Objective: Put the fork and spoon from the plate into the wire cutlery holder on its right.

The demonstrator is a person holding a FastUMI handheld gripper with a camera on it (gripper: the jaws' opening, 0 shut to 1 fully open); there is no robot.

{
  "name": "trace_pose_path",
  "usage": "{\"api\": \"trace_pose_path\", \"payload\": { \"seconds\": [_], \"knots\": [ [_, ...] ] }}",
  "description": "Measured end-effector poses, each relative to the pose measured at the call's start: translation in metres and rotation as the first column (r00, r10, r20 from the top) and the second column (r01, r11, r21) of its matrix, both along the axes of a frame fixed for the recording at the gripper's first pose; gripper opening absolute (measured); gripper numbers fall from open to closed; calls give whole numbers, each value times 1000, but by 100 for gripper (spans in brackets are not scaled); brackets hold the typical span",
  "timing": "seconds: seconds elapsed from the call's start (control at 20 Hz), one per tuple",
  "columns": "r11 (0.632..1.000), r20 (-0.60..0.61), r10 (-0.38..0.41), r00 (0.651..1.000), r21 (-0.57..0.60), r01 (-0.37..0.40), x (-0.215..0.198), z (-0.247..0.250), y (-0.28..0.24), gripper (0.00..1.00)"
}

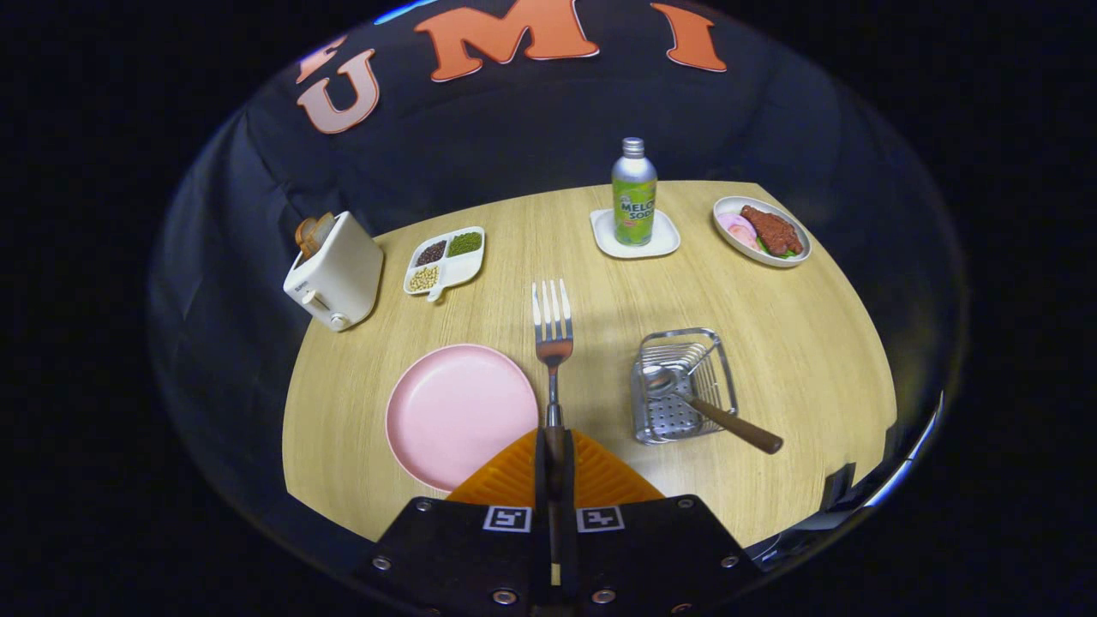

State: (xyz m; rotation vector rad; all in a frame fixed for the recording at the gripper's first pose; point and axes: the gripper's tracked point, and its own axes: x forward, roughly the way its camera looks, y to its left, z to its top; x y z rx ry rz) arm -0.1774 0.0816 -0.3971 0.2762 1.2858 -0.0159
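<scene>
The gripper (554, 446) has its jaws pinching the handle of the fork (553, 330), whose silver tines point straight ahead over bare wooden surface (797, 343); open room lies ahead of the tines, with the bottle (634, 193) far beyond. The empty pink plate (458, 411) sits just left of the jaws; the wire cutlery holder (681, 386) stands to their right, the wooden-handled spoon (716, 413) already leaning in it, handle overhanging the rim.

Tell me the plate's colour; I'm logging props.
Pink, plain, in the gripper view: the plate beside the fork.
</scene>
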Motion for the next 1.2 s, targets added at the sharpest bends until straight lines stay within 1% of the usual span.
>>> {"api": "trace_pose_path", "payload": {
  "seconds": [0.3,0.4,0.55,0.75,0.9,1.05,1.15,1.2],
  "knots": [
    [999,-30,-9,1000,-50,8,-15,11,-49,5],
    [998,-49,-1,999,-69,-3,-25,12,-62,5],
    [998,-95,19,995,-55,-25,-32,11,-67,5],
    [996,-150,71,986,-51,-79,-35,4,-69,5],
    [993,-227,92,970,-46,-105,-37,-4,-73,5],
    [986,-290,135,947,-52,-156,-42,-12,-75,5],
    [984,-319,152,936,-36,-172,-44,-15,-76,5],
    [985,-352,155,923,-19,-173,-48,-17,-75,5]
  ]
}}
